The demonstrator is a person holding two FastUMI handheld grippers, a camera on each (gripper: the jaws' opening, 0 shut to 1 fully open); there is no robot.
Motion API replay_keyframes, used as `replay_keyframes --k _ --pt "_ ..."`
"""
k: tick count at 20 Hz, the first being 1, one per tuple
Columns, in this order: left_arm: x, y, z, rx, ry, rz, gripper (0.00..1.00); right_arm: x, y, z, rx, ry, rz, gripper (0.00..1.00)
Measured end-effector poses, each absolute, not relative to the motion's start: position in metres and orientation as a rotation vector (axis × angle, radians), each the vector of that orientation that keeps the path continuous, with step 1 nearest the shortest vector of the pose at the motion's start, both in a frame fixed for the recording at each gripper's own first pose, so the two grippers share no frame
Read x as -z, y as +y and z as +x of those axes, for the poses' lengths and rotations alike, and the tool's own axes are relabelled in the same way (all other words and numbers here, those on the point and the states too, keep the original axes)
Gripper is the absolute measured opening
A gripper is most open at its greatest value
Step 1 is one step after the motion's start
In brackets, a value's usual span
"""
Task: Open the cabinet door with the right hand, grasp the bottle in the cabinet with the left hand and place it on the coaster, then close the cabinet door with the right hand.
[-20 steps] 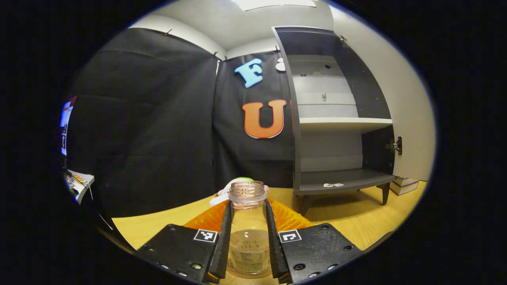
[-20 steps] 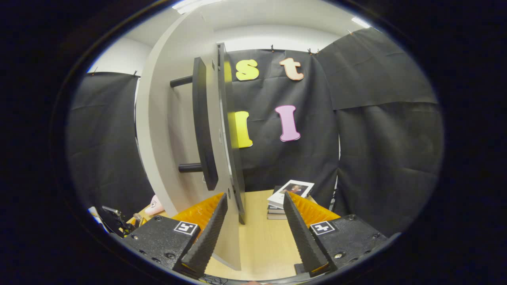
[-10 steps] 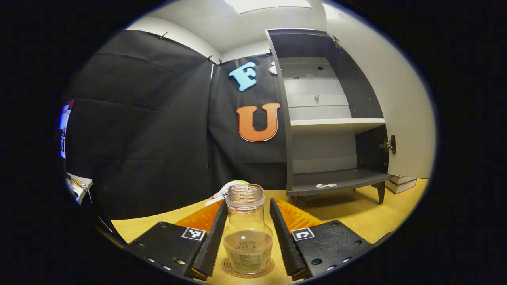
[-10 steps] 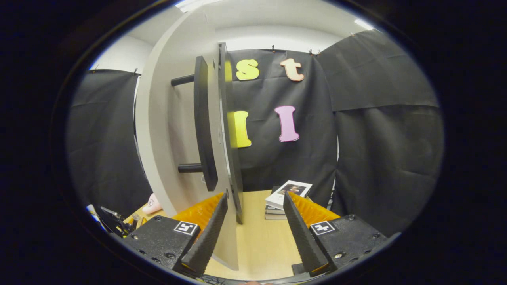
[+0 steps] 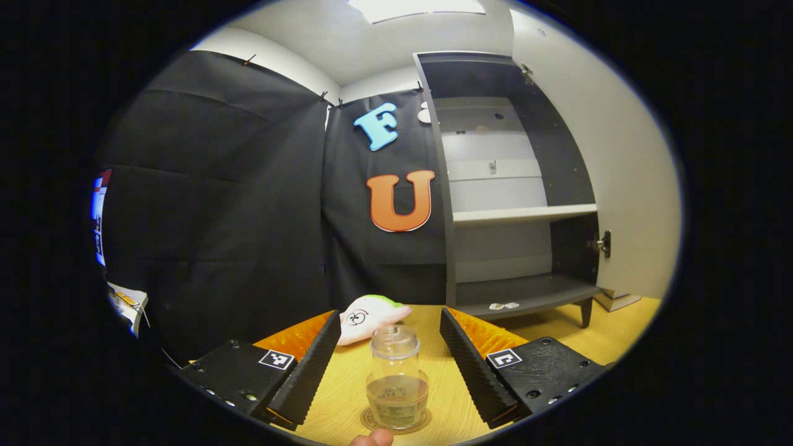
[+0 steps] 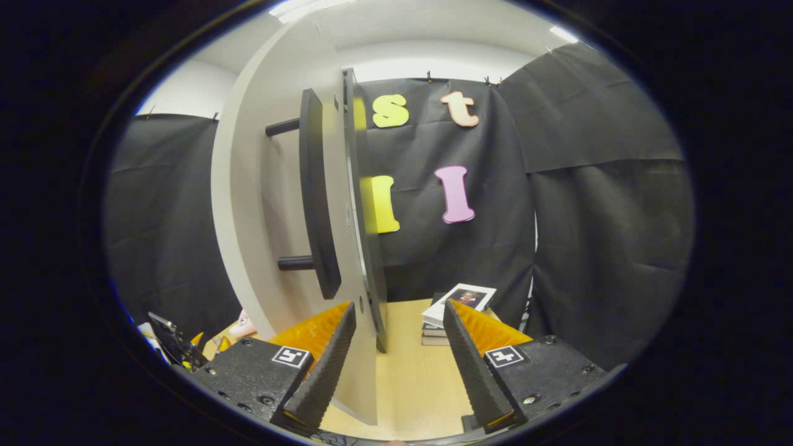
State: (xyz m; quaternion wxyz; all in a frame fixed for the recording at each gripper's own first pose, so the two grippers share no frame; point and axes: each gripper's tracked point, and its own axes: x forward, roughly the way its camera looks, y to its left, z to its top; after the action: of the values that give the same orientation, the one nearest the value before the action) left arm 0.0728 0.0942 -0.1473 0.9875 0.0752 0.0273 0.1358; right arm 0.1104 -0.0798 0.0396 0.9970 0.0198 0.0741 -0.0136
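Bottle [image 5: 396, 378] on the coaster [image 5: 372, 423]; door [image 6: 279, 204] next.
Left gripper [image 5: 390, 365] is spread wide, its fingers clear of the upright bottle. Right gripper [image 6: 396, 359], also spread and empty, faces the door's edge, with the vertical handle [image 6: 316, 192] just left of its fingers, near the worktop's back edge.

The bottle [image 5: 396, 378] is clear glass with a pale label, and it holds a brownish liquid. The coaster [image 5: 372, 422] under it is light brown with a dark ring. The tabletop [image 5: 610, 331] is yellow wood. The left gripper [image 5: 389, 365] is black with orange sides and small black-and-white square markers. At 12 o'clock from the bottle lies a pink and white plush toy [image 5: 367, 313] with a green top. The cabinet [image 5: 514, 186] is dark grey inside, with a white shelf. The cabinet door [image 6: 272, 204] is light grey, its handle [image 6: 315, 192] black.
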Motion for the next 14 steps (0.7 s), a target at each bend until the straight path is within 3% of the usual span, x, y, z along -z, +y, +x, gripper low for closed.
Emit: replay_keyframes --k 2,5,6,10,14 --pt "0.121 0.085 0.075 -0.24 0.051 0.136 1.0 -0.041 -0.081 0.111 0.026 0.139 0.022 0.88" --pt "0.086 0.072 0.081 -0.192 0.068 0.161 0.96 -0.04 -0.082 0.112 0.027 0.109 0.012 0.89" --pt "0.075 0.066 0.081 -0.174 0.07 0.173 1.0 -0.038 -0.083 0.112 0.025 0.111 0.01 0.89" --pt "0.031 0.032 0.079 -0.096 0.041 0.152 0.96 -0.048 -0.089 0.114 0.015 0.06 0.024 0.89" --pt "0.005 -0.003 0.076 -0.021 0.053 0.13 0.96 -0.071 -0.121 0.116 0.069 0.008 0.037 0.89"
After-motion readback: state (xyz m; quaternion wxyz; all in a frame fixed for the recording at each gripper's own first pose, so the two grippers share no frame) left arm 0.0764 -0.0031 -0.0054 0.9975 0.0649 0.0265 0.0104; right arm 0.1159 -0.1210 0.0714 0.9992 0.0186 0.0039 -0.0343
